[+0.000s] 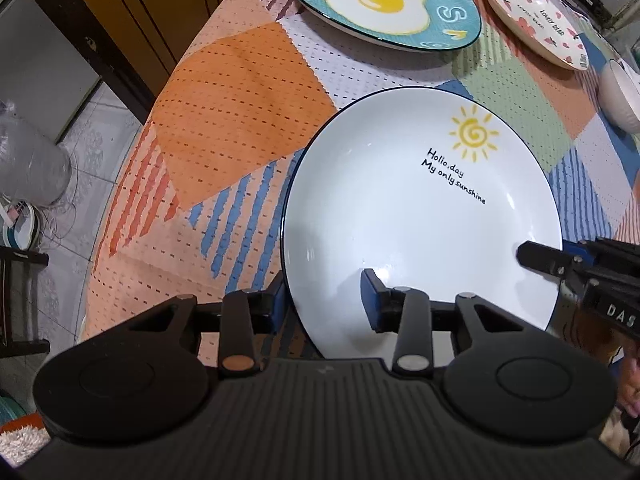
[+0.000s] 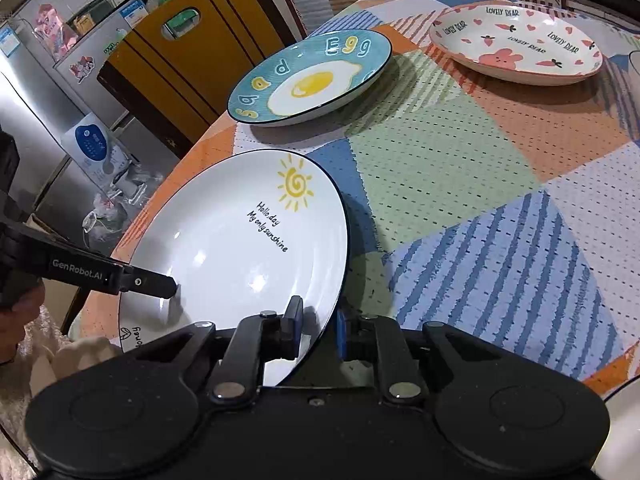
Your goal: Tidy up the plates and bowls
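Observation:
A white plate with a yellow sun and black writing point(image 1: 412, 216) point(image 2: 240, 248) is held above the patchwork tablecloth, tilted. My left gripper point(image 1: 324, 300) straddles its near-left rim, one finger on top, one beneath, shut on it. My right gripper point(image 2: 316, 332) is shut on the opposite rim and shows at the right edge of the left wrist view point(image 1: 540, 258). A blue egg plate point(image 1: 380, 0) point(image 2: 312, 76) and a pink "Lovely Bear" plate point(image 1: 536, 12) point(image 2: 516, 48) lie further back on the table.
A white bowl point(image 1: 620, 96) sits at the table's right side. Another white dish rim point(image 2: 624, 420) shows at the lower right. The round table's edge point(image 1: 132, 184) drops to a tiled floor with a yellow cabinet point(image 2: 180, 60) and fridge beyond.

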Action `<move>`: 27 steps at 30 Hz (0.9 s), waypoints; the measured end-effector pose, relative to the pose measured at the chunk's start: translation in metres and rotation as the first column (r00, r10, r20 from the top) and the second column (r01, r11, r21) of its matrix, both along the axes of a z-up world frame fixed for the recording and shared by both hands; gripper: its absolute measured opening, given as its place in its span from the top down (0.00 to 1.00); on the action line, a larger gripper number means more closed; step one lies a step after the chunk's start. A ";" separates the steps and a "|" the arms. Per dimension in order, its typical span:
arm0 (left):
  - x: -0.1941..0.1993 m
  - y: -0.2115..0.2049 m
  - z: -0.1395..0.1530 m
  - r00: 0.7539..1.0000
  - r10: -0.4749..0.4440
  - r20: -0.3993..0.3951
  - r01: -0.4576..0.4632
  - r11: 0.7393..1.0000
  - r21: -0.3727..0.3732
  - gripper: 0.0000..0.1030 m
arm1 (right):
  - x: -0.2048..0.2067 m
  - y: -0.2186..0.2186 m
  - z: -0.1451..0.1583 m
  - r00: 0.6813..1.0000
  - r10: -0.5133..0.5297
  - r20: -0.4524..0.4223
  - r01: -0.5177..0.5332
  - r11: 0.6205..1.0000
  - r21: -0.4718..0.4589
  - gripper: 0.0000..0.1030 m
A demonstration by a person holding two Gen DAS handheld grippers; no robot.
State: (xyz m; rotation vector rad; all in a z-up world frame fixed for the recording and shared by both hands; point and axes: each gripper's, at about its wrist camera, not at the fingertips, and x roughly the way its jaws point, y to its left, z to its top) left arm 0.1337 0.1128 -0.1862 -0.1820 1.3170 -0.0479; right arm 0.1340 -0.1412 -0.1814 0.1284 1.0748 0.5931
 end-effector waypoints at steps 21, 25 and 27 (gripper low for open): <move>0.042 -0.051 0.053 0.992 -0.027 0.121 0.039 0.995 -0.091 0.65 | 0.027 -0.065 0.059 0.996 -0.018 0.082 0.015 0.999 0.043 0.81; 0.065 -0.078 0.046 0.989 -0.084 0.120 0.095 0.991 -0.095 0.64 | 0.044 -0.090 0.063 0.996 -0.055 0.068 0.054 0.998 0.026 0.81; 0.077 -0.090 0.040 0.988 -0.097 0.116 0.109 0.989 -0.104 0.64 | 0.052 -0.099 0.061 0.995 -0.070 0.067 0.070 0.998 0.006 0.81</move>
